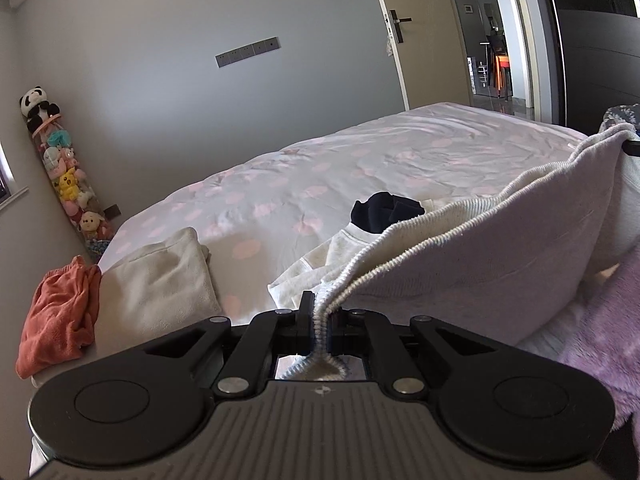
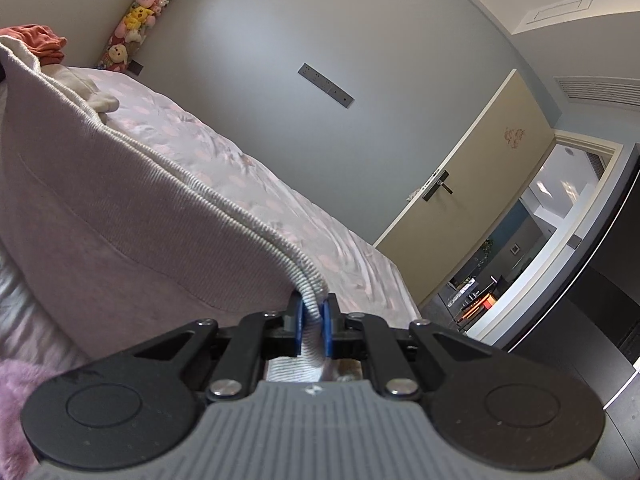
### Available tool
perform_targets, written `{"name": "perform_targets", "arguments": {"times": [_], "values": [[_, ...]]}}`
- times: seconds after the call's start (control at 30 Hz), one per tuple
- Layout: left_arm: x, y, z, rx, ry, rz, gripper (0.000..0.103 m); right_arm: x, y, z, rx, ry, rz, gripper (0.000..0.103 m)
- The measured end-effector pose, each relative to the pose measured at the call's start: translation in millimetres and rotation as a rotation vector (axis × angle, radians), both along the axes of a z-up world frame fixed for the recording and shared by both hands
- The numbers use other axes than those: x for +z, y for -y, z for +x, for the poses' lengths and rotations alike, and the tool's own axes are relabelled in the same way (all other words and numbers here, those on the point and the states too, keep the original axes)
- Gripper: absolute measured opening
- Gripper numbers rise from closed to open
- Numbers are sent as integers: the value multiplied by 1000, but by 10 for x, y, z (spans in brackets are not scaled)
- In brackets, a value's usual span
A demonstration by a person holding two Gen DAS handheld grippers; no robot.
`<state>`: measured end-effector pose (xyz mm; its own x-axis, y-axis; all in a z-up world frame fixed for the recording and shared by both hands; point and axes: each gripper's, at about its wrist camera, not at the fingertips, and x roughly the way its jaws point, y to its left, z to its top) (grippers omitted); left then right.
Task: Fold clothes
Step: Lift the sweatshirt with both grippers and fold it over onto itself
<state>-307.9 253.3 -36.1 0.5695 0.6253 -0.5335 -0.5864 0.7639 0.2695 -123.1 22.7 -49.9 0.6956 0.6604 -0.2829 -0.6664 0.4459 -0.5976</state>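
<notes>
Left gripper (image 1: 320, 320): ribbed hem of pale knitted sweater (image 1: 500, 248) is being clamped.
Right gripper (image 2: 314, 320): hem at 12 o'clock is being clamped.
Risk: hem may be slipping if stretched unevenly.

Left wrist view: low over the near edge of the bed (image 1: 360, 152), facing across it toward the far wall and door (image 1: 416, 32). Right wrist view: equally close, rolled sideways, facing the same wall. Shared: bed, door, wall switch panel (image 2: 326, 86), plush toys (image 1: 68, 176).
</notes>
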Motion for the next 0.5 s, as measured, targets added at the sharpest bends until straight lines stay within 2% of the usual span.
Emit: {"name": "perform_targets", "arguments": {"times": [0.5], "values": [[-197, -682, 517, 53, -5, -86, 4, -207, -776, 614, -60, -95, -1, 11]]}}
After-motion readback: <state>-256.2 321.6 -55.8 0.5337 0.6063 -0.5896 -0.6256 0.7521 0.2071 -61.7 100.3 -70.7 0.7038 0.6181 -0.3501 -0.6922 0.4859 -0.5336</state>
